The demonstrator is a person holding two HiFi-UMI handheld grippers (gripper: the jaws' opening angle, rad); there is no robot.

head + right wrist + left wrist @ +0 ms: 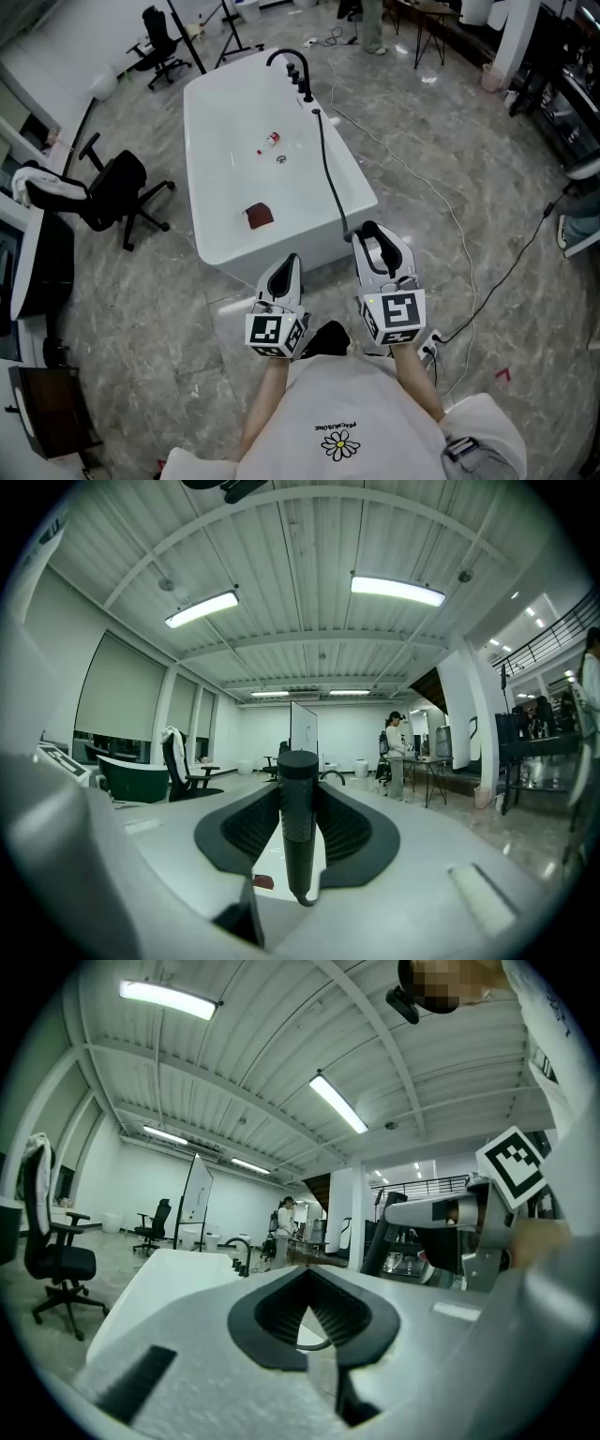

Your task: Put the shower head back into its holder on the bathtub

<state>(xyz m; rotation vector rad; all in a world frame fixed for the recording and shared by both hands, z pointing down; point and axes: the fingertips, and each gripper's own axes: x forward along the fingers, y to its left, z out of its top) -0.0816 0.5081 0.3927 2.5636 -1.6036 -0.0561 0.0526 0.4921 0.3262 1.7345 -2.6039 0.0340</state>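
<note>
A white bathtub (211,169) stands ahead of me, with a black faucet (289,62) and black fittings (307,92) on its far rim. A black hose (328,169) runs along the right rim to the shower head (368,246). My right gripper (373,232) is shut on that black handle at the tub's near right corner. In the right gripper view the shower head (298,836) stands upright between the pads of the right gripper (298,794). My left gripper (292,261) hovers at the tub's near end, shut and empty; the left gripper (307,1309) shows its pads together.
Inside the tub lie a red item (259,215), a small bottle (271,141) and the drain (280,159). Office chairs (117,192) stand to the left. A white cable (450,216) and a power strip (431,345) lie on the floor at right. A person (394,752) stands far back.
</note>
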